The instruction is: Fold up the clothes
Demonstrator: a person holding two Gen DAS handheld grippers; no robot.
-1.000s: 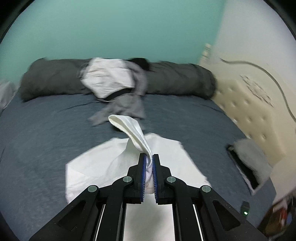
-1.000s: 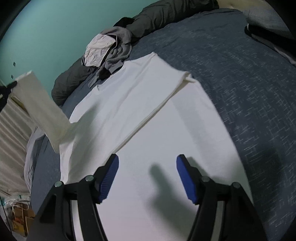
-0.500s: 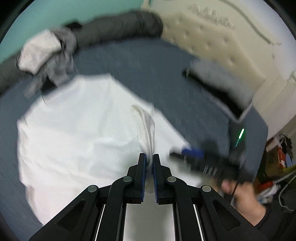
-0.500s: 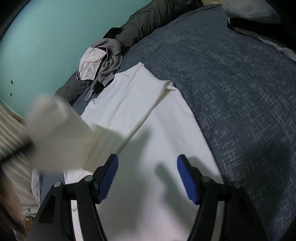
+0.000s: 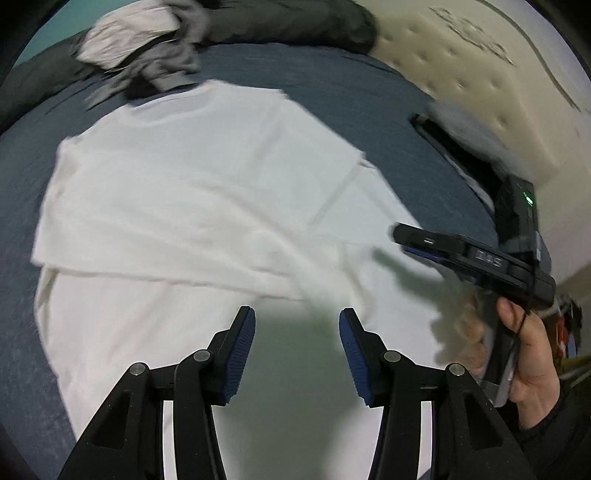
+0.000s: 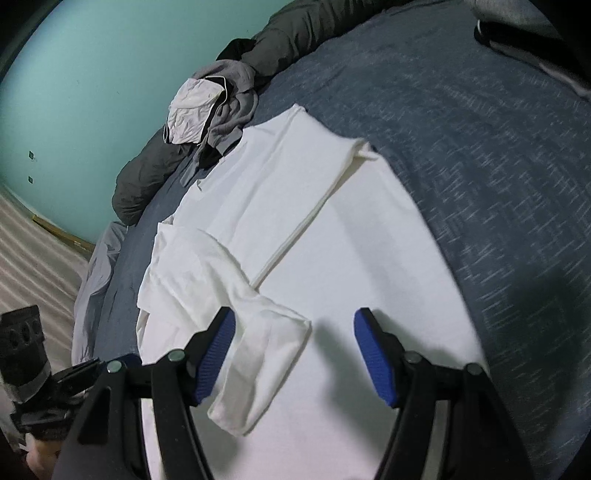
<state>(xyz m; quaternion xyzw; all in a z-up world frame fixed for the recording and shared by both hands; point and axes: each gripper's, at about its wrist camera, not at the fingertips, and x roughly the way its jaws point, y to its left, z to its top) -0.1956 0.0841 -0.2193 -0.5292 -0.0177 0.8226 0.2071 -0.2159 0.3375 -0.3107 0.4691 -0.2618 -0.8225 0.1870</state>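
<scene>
Lifted a second ago in the shut left jaws, the sleeve [image 6: 258,354] now lies across the white shirt [image 6: 332,236], its cuff end between the two tools. The left gripper [image 5: 297,350] has dropped low over the cloth and its jaws are opening, with nothing between them. The shirt rests flat on the bed [image 6: 480,147], one side panel already turned inward along a straight crease, its long axis running from the jaws toward the pile of unfolded clothes [image 6: 207,107] at its far end. The right gripper [image 6: 293,356] hovers over the shirt's near part, jaws standing wide and empty, the cuff just under its left pad. Both tools are close to the hem end, the right likely nearer the folded sleeve. A dark bolster [image 6: 295,33] lies beyond the pile.
</scene>
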